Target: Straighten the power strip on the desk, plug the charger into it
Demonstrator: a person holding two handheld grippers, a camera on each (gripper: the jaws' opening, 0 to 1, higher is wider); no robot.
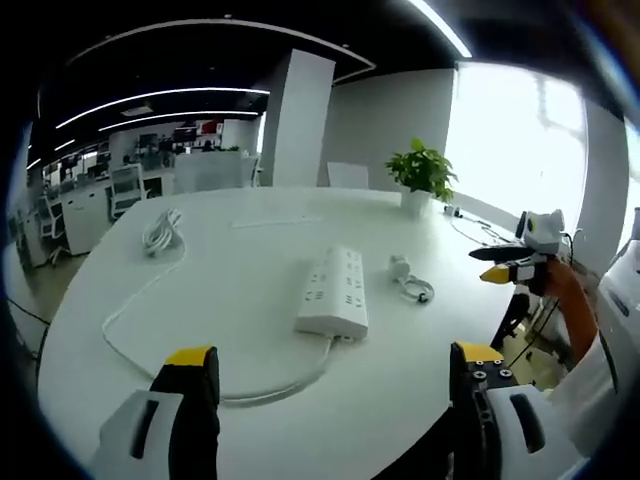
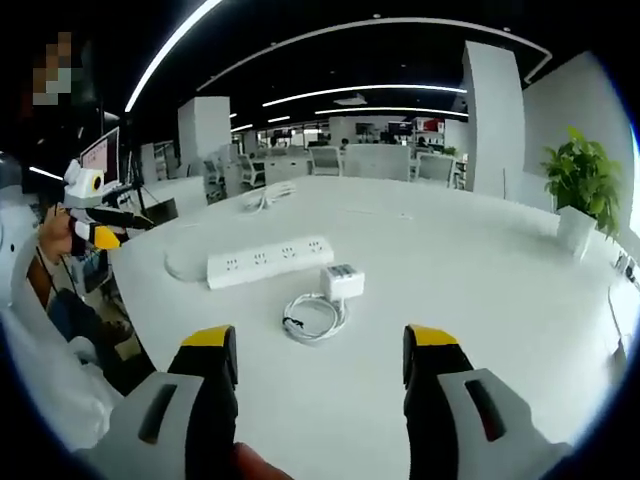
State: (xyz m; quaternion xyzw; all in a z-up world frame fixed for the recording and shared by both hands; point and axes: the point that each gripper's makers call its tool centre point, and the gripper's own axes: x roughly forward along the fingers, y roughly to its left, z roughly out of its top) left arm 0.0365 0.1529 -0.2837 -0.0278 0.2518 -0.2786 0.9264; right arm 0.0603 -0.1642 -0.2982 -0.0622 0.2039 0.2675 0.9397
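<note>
Left gripper [image 1: 335, 365]: I see my jaws spread wide with nothing between them, hanging over the near edge of the bench [image 1: 250, 215].
Right gripper [image 2: 320, 350]: my jaws stand released, nothing between them, aimed at the charger.
Power strip [image 1: 333, 290]: lies flat mid-bench, its cord [image 1: 140, 300] looping away to a coiled bundle [image 1: 162, 232] at the far side.
Charger [image 2: 342, 281]: sits just beside the power strip [image 2: 269, 261], unplugged, with its coiled cable [image 2: 313, 318] on the bench near my right jaws.
Plant [image 1: 422, 172]: a potted one stands at the bench's far edge.
</note>
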